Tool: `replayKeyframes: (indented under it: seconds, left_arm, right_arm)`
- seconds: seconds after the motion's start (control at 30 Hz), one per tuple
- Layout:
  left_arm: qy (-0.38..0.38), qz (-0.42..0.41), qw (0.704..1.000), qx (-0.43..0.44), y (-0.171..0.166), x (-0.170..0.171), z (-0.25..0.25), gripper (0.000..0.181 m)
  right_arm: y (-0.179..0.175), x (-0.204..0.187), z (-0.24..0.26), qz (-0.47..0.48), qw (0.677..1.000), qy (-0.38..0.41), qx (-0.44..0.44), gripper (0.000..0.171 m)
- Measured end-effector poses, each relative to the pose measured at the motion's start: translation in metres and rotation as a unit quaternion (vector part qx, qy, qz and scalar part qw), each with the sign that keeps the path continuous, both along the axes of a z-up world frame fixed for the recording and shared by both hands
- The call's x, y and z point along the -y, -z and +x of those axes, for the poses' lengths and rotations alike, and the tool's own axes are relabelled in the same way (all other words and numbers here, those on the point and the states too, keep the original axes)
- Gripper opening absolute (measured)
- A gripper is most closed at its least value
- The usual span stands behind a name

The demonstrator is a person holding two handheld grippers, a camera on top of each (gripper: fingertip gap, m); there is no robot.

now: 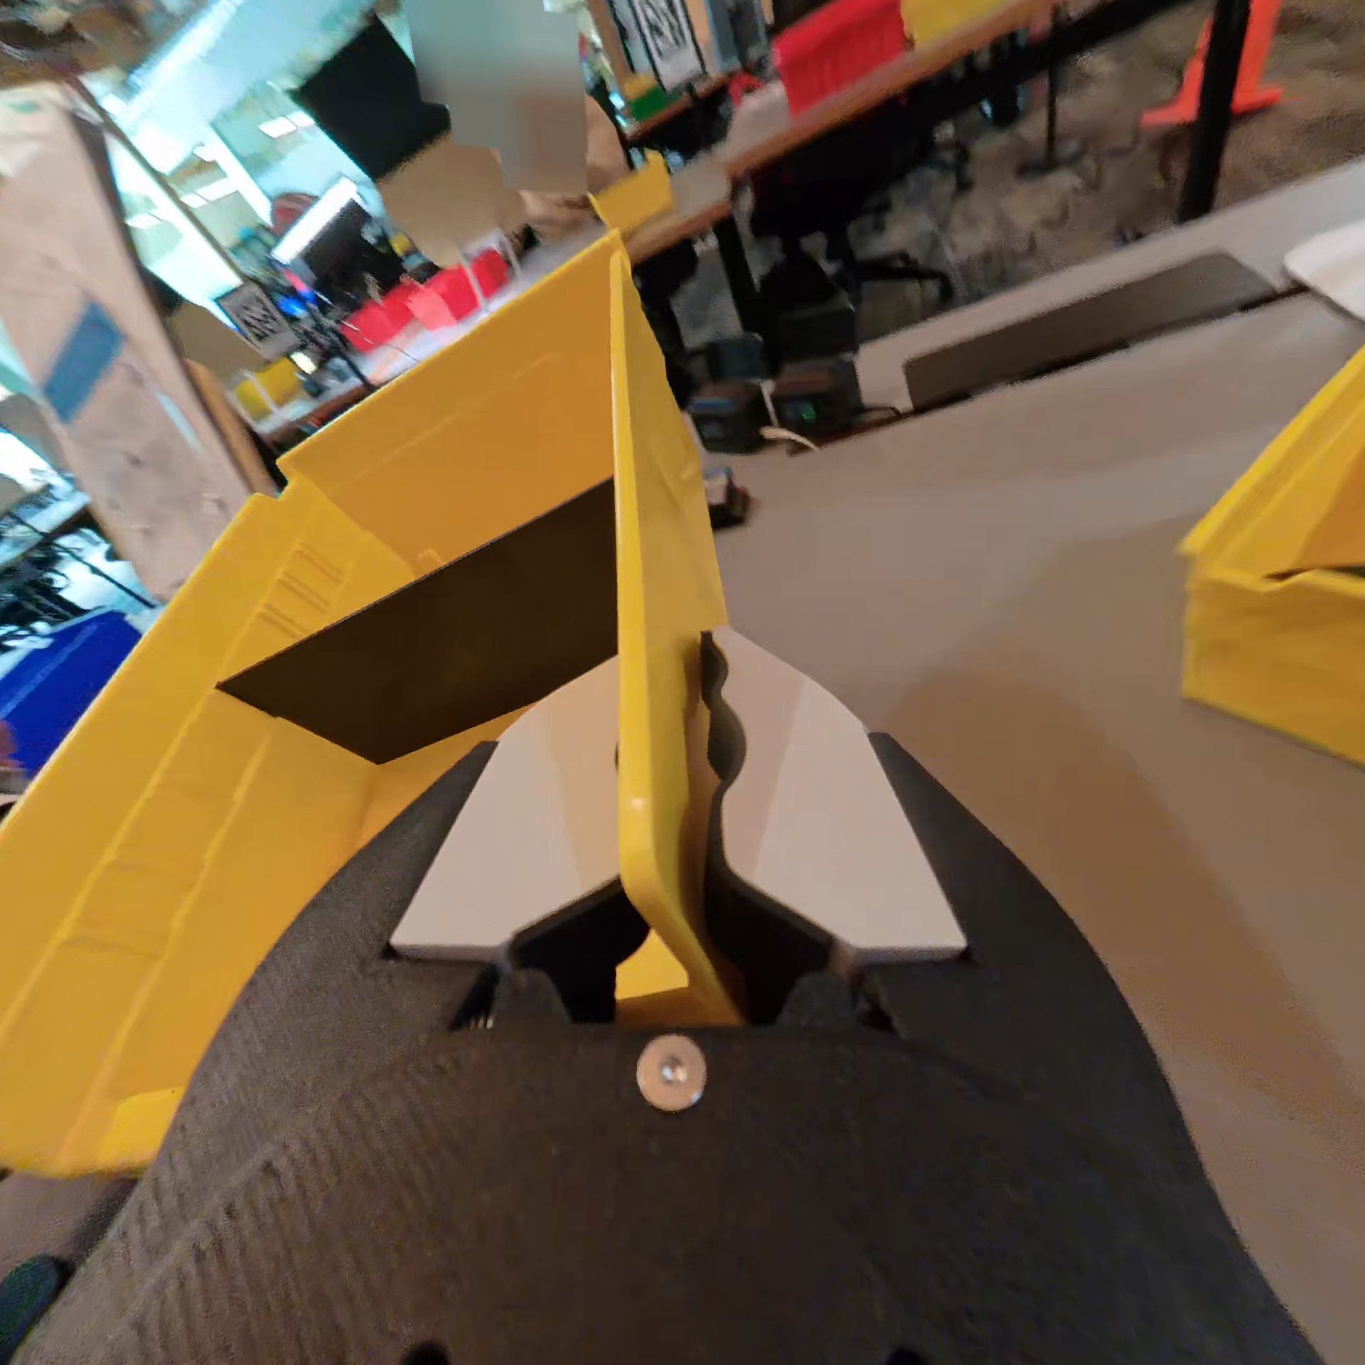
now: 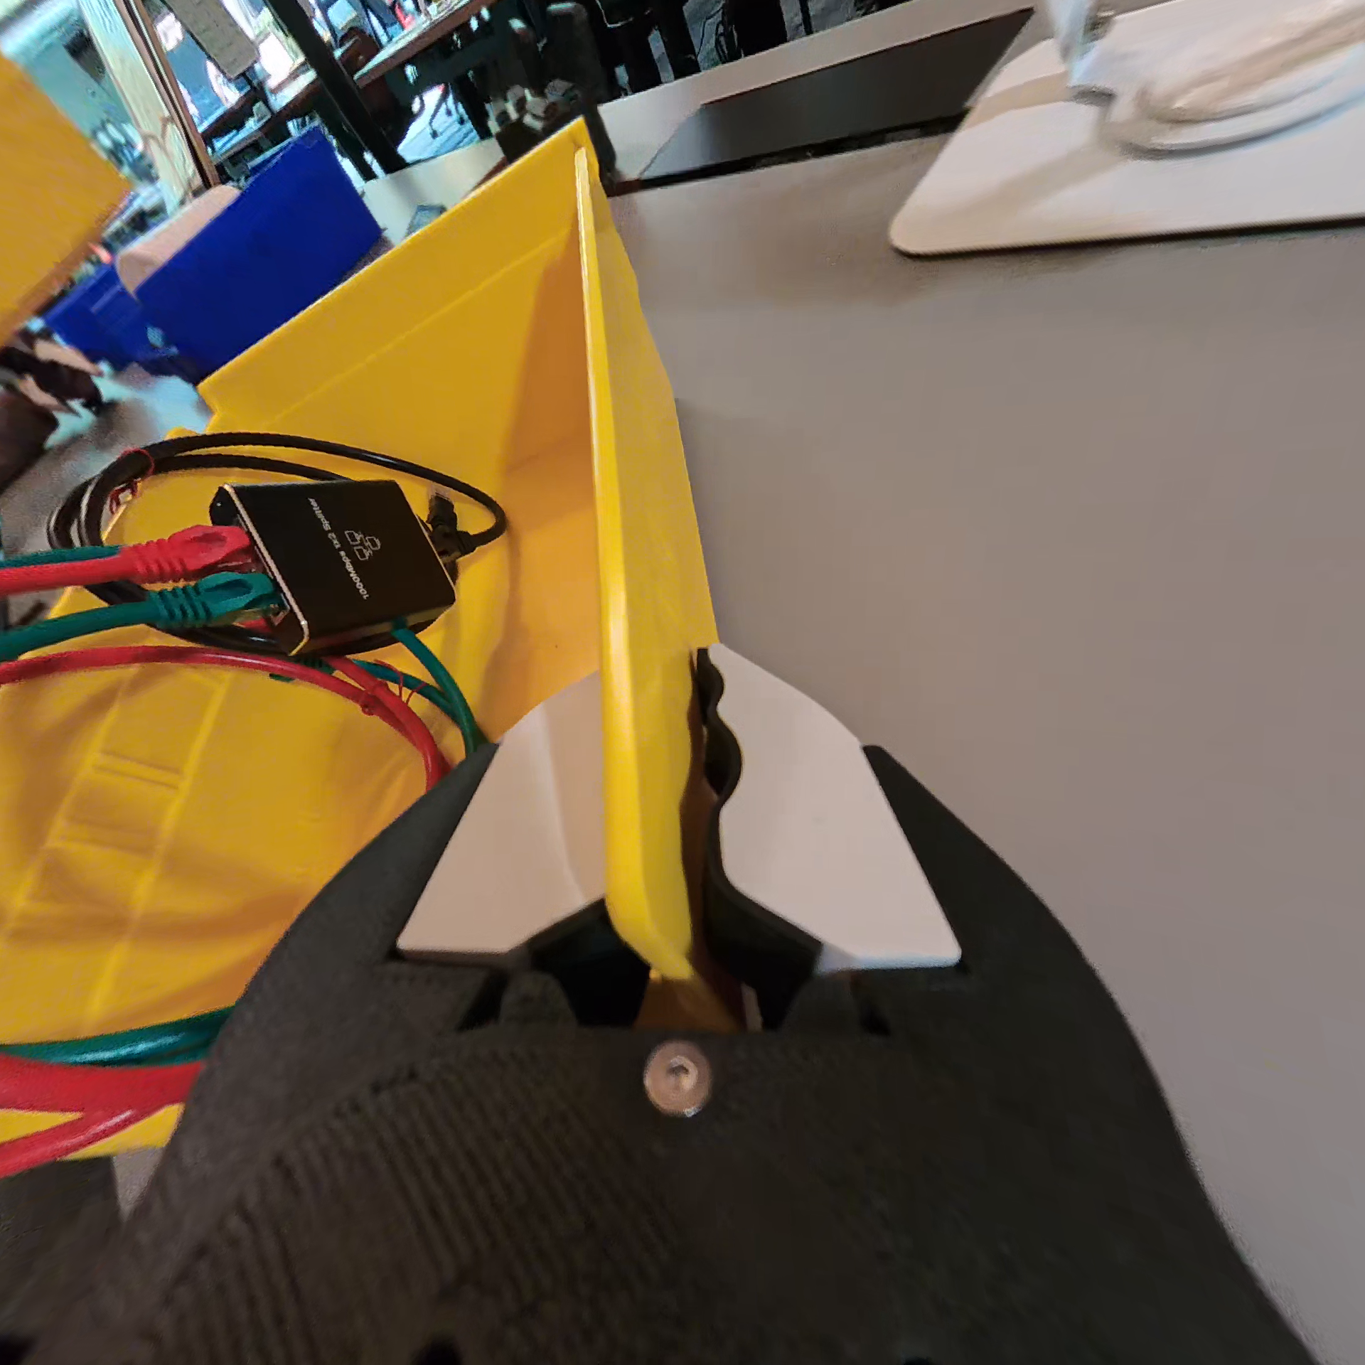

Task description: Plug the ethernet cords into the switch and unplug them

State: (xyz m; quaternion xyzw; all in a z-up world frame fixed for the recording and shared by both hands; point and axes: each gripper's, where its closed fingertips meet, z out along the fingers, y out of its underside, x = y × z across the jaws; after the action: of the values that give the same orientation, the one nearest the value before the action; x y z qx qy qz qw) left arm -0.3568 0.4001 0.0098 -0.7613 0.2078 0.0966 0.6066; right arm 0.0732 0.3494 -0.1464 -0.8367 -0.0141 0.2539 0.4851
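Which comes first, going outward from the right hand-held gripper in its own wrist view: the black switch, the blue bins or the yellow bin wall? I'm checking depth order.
1. Yellow bin wall, clamped in the right hand-held gripper.
2. Black switch, left, inside the bin.
3. Blue bins, far left, beyond the bin.

Grey table (image 2: 1034, 591): yellow bin (image 2: 458, 369), white mat (image 2: 1108, 185).

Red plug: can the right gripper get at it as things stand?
Probably not yet. The right gripper is shut on the yellow bin wall. The red plug sits in the switch inside the bin, uncovered, so it must release first.
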Motion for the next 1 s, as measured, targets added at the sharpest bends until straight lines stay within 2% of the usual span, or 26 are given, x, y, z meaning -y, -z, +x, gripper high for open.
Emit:
replayKeyframes:
  seconds: [0.03, 0.17, 0.33, 0.43, 0.57, 0.63, 0.83, 1.0]
  left_arm:
    - [-0.007, 0.018, 1.000, 0.007, -0.015, 0.007, -0.008, 0.007]
    - [-0.025, 0.069, 0.997, 0.033, -0.057, 0.032, -0.031, 0.006]
    - [-0.033, 0.073, 0.996, 0.032, -0.064, 0.038, -0.042, 0.006]
    - [-0.028, 0.070, 0.997, 0.035, -0.058, 0.033, -0.042, 0.006]
    - [-0.017, 0.067, 0.996, 0.054, -0.054, 0.029, -0.045, 0.006]
    - [-0.015, 0.069, 0.995, 0.066, -0.054, 0.028, -0.048, 0.006]
    - [-0.020, 0.075, 0.995, 0.069, -0.057, 0.028, -0.049, 0.006]
    - [-0.014, 0.084, 0.995, 0.060, -0.065, 0.032, -0.039, 0.006]
  right_arm:
    - [0.000, -0.012, -0.018, -0.001, 1.000, 0.008, -0.006, 0.009]
    - [-0.002, -0.059, -0.102, 0.003, 0.999, 0.046, -0.014, 0.012]
    - [-0.001, -0.102, -0.207, -0.018, 0.993, 0.102, -0.055, 0.025]
    - [-0.001, -0.114, -0.273, -0.040, 0.994, 0.070, -0.073, 0.042]
    - [-0.007, -0.110, -0.333, -0.046, 0.997, 0.002, -0.065, 0.063]
    - [-0.010, -0.100, -0.355, -0.043, 0.996, -0.040, -0.065, 0.078]
    - [-0.014, -0.084, -0.378, -0.050, 0.993, -0.083, -0.067, 0.092]
    - [-0.018, -0.061, -0.377, -0.044, 0.991, -0.118, -0.043, 0.090]
